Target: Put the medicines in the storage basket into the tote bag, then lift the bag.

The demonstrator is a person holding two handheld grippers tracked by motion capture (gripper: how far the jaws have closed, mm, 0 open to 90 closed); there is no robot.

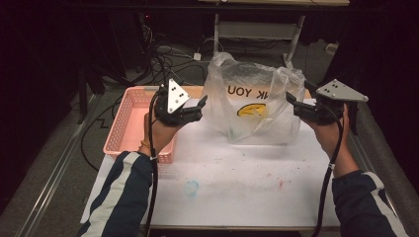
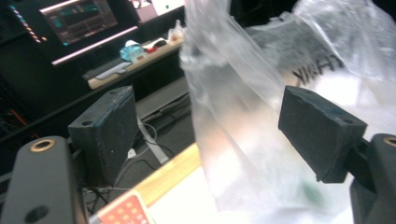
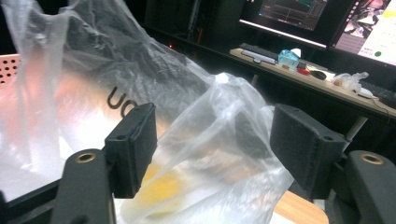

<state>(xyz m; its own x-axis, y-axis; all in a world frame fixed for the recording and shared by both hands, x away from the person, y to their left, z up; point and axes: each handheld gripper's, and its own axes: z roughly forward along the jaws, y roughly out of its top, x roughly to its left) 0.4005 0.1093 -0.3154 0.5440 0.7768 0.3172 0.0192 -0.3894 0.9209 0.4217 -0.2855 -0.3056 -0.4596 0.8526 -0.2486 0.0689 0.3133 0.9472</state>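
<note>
1. White, stained paper covers the worktop (image 1: 237,192) nearest me, with my striped sleeves coming in over its front edge.
2. My left gripper (image 1: 199,105) stands released, its jaws wide apart, with a fold of the bag's left side between them but not pinched.
3. My right gripper (image 1: 292,102) is likewise released; its jaws straddle the bag's right handle loop without pressing it.
4. The thin, clear plastic carrier bag with a yellow smiley print (image 1: 254,101) stands slumped at the middle of the worktop, between both grippers.
5. The pink perforated plastic basket (image 1: 129,121) sits at the worktop's left edge, behind my left hand.
6. Risk, as I judge it: the film is slippery and limp, so closing too shallowly could catch one layer, and the bag would collapse or tear.
</note>
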